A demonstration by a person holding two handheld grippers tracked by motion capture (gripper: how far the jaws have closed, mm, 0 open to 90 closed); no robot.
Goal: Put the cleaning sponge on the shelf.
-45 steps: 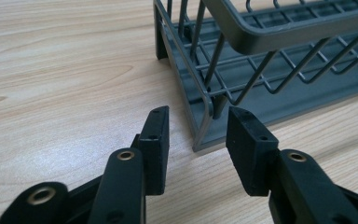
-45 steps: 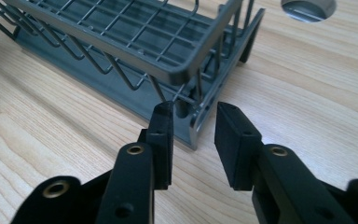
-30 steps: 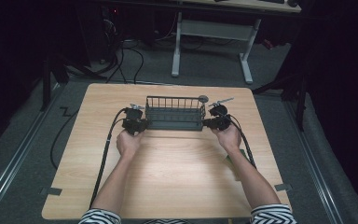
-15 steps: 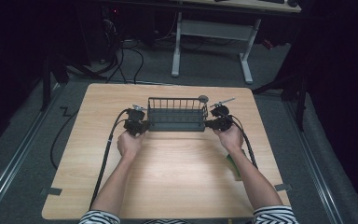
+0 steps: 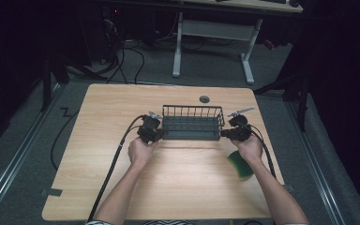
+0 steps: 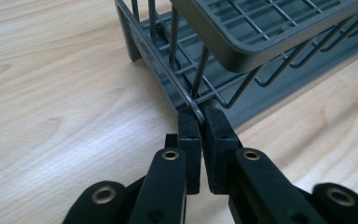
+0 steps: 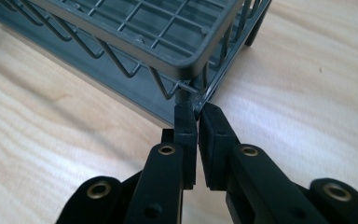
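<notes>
A dark grey wire rack (image 5: 192, 123) stands in the middle of the wooden table (image 5: 117, 108). My left gripper (image 5: 159, 134) is shut on the rim wire at the rack's left end. In the left gripper view the two pads of the gripper (image 6: 200, 116) pinch a thin wire at a lower corner of the rack (image 6: 261, 28). My right gripper (image 5: 223, 134) is shut on the rack's right end. In the right gripper view the jaws of the gripper (image 7: 196, 112) clamp the corner wire of the rack (image 7: 144, 28). A hand holds each gripper from the near side.
A green sponge (image 5: 240, 164) lies on the table by the right wrist. A round grommet hole (image 5: 204, 99) sits behind the rack. A black cable (image 5: 112, 164) trails from the left gripper off the near edge. A white desk frame (image 5: 215, 28) stands on the floor beyond the table.
The rack and both grippers have come toward the table's near edge together. The green sponge now shows beside the right wrist.
</notes>
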